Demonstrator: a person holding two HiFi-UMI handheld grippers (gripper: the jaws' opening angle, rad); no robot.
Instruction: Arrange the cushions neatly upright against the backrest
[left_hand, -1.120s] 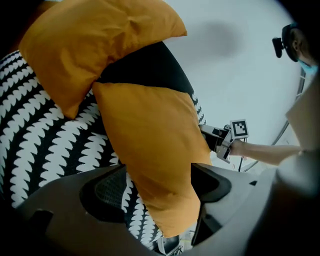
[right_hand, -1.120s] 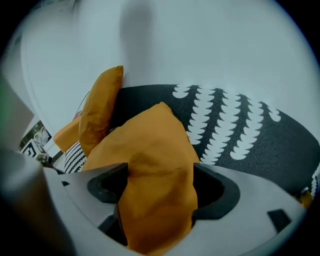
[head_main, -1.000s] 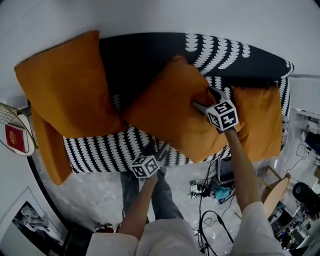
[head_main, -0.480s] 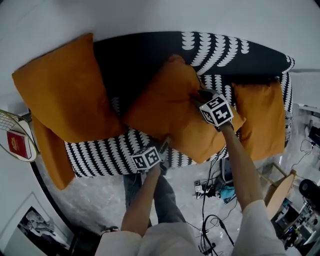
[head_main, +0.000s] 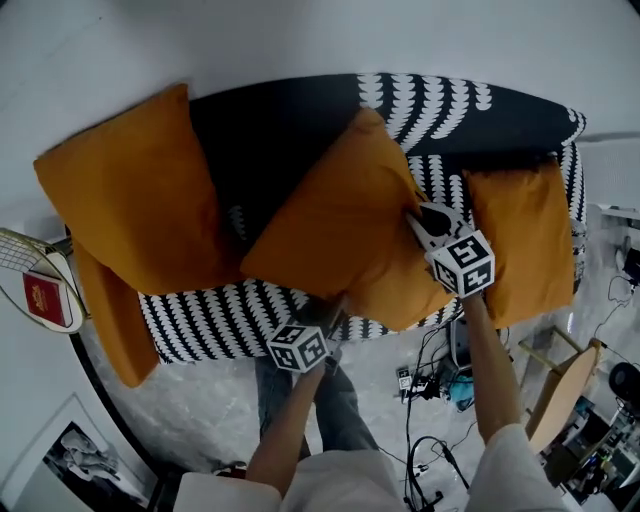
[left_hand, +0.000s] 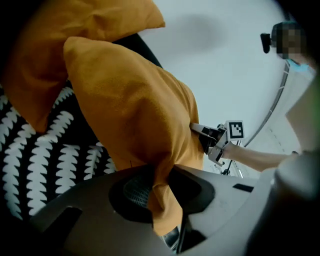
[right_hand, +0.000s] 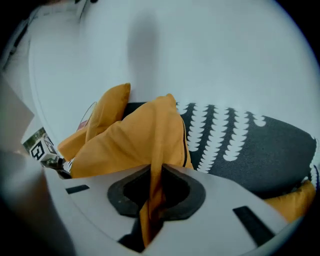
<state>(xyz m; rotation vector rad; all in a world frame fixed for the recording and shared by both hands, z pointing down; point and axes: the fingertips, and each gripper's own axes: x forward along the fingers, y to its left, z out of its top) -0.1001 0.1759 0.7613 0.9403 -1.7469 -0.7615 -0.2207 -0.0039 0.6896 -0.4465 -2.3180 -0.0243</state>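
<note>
Soft, light and floppy, this middle cushion (head_main: 345, 225). The fabric bunches, so corners and edge seams are where to pinch. My left gripper (left_hand: 161, 200) has just closed tight on its lower corner, my right gripper (right_hand: 151, 200) on its side edge. Since a second ago it's risen off the sofa seat (head_main: 215, 305), and hangs tilted before the backrest (head_main: 290, 120).

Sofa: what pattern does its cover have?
Black sofa with rows of white leaf-like marks; head view shows it best.

head: steeply down over sofa (head_main: 270, 130); gripper views: close, along jaws; all seemingly share middle cushion (head_main: 340, 220)
</note>
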